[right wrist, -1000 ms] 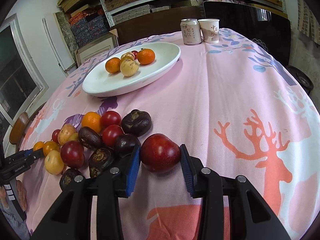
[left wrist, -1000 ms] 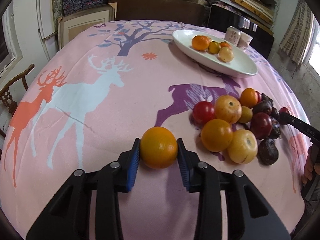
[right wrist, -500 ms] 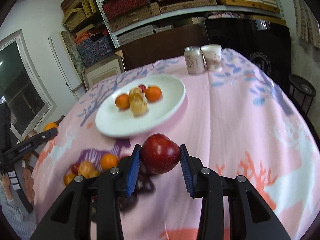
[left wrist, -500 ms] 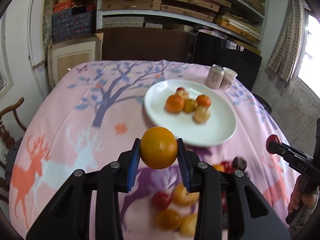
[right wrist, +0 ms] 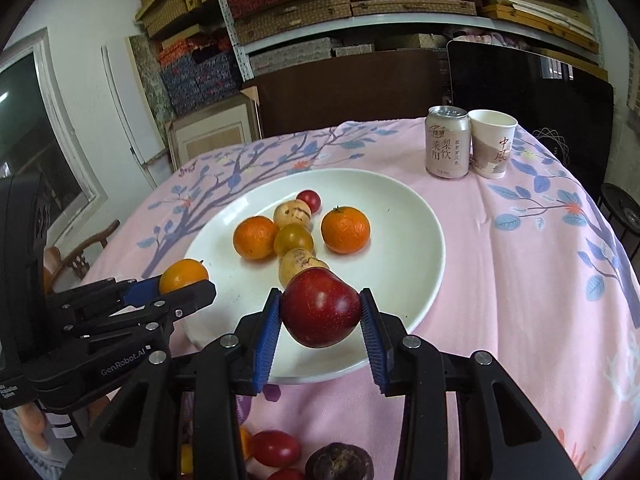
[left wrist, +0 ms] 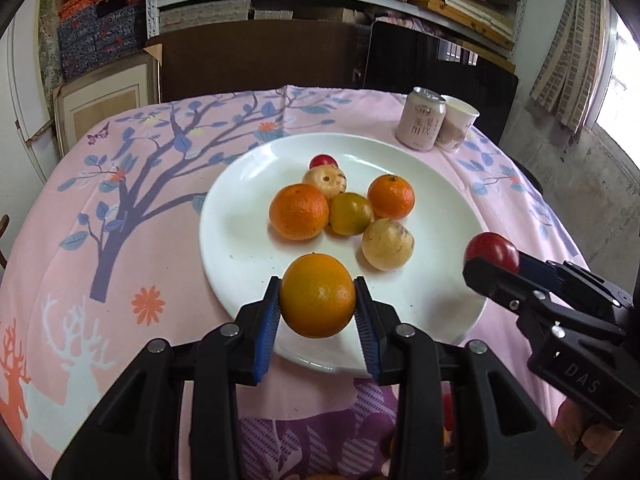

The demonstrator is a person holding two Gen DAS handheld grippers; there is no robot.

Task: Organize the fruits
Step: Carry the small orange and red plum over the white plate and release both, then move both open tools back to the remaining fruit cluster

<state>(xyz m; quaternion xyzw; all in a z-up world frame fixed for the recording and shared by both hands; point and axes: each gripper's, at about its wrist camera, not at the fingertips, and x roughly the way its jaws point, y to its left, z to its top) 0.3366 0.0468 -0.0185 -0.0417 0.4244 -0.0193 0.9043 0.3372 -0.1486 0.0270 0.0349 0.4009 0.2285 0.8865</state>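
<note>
Pink deer-print counter [left wrist: 120, 240] under stacked shelves [right wrist: 360, 12]
Left tongs [left wrist: 317, 312] grip an orange [left wrist: 317, 296], right tongs [right wrist: 320, 316] an apple [right wrist: 320, 308], over the plate [left wrist: 248, 256]

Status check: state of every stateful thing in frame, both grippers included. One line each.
Left gripper: shut on orange, held above plate's near rim.
Right gripper: shut on red apple, held above plate's near edge.
Plate: upright on the cloth, six fruits in it.
Can: upright, beside the cup; whether opened, cannot tell.
Paper cup: upright, no lid; contents hidden.
</note>
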